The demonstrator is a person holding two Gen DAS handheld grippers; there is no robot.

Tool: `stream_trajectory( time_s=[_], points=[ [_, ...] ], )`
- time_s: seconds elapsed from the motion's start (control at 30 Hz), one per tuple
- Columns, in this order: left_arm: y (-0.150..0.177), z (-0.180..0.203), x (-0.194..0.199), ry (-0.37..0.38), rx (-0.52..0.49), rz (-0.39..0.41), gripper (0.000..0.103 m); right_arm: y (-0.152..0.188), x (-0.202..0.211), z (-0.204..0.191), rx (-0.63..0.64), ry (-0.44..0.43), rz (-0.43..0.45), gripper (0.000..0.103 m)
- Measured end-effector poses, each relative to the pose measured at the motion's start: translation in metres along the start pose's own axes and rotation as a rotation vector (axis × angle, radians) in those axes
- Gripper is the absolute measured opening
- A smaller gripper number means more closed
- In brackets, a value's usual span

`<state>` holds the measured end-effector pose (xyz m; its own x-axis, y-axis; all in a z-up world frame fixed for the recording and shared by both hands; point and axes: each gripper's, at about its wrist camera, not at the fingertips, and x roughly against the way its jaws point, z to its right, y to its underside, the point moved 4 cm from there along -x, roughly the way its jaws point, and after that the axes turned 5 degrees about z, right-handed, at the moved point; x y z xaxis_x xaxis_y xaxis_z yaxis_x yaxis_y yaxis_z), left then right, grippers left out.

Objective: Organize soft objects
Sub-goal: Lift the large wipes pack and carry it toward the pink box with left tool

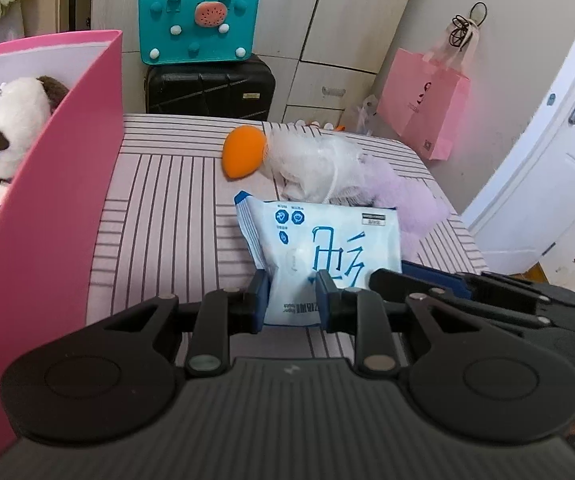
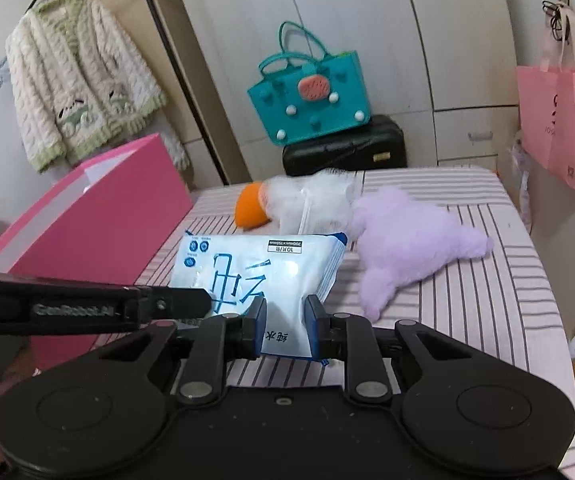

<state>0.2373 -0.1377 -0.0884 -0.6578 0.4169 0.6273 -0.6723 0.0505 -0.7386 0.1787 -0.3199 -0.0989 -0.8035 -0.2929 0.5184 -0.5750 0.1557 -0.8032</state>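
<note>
We are gripping a white-and-blue wipes pack (image 1: 319,248) with both tools at once: our left gripper (image 1: 292,300) is closing its blue-padded fingers (image 1: 258,296) on the near edge of the pack, and our right gripper (image 2: 285,330) is pinching the same pack (image 2: 259,272) at its near edge too, the jaws of each narrowed to the width of the soft packet between them. The pack is lying on the striped tabletop (image 1: 167,216), near its front, with its printed face up. In the left wrist view the right tool is showing as a dark arm reaching in from the right, just beside our left fingers. Just behind the pack we are seeing an orange sponge (image 1: 243,152) touching a white mesh puff (image 1: 315,164), and a lilac plush toy (image 2: 407,236) is lying to the right of them, its edge close against the pack's far corner. On the left side of the table a pink box (image 1: 59,184) is standing open, and inside it a white-and-brown plush dog (image 1: 11,120) is resting. Beyond the table a teal tote bag (image 1: 199,24) is sitting on a black suitcase (image 1: 211,90), a pink paper bag (image 1: 423,108) is hanging on the wall to the right, and a cream knitted cardigan (image 2: 79,76) is hanging at the left.
</note>
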Motion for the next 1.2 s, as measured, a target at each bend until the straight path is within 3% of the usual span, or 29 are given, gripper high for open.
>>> stream_trajectory(
  time_s=[0.1, 0.23, 0.43, 0.53, 0.7, 0.83, 1.2],
  points=[
    [0.005, 0.003, 0.011, 0.001, -0.014, -0.021, 0.024, 0.004, 0.007, 0.000, -0.026, -0.029, -0.032, 0.026],
    [0.014, 0.008, 0.023, -0.057, -0.074, -0.039, 0.024, 0.012, 0.024, -0.007, -0.046, -0.088, -0.070, 0.026],
    [0.024, 0.009, 0.045, -0.022, -0.096, -0.080, 0.024, 0.025, 0.042, -0.022, -0.028, -0.095, -0.152, 0.028],
    [0.031, 0.008, 0.056, 0.032, -0.096, -0.098, 0.024, 0.030, 0.049, -0.029, 0.036, -0.087, -0.164, 0.029],
    [0.051, 0.008, 0.065, 0.057, -0.139, -0.176, 0.023, 0.039, 0.052, -0.031, 0.012, -0.107, -0.204, 0.029],
    [0.064, 0.006, 0.069, 0.095, -0.112, -0.242, 0.023, 0.043, 0.056, -0.035, 0.035, -0.088, -0.207, 0.029],
    [0.057, 0.001, 0.094, 0.111, -0.138, -0.213, 0.024, 0.048, 0.073, -0.052, 0.005, -0.137, -0.282, 0.029]
  ],
)
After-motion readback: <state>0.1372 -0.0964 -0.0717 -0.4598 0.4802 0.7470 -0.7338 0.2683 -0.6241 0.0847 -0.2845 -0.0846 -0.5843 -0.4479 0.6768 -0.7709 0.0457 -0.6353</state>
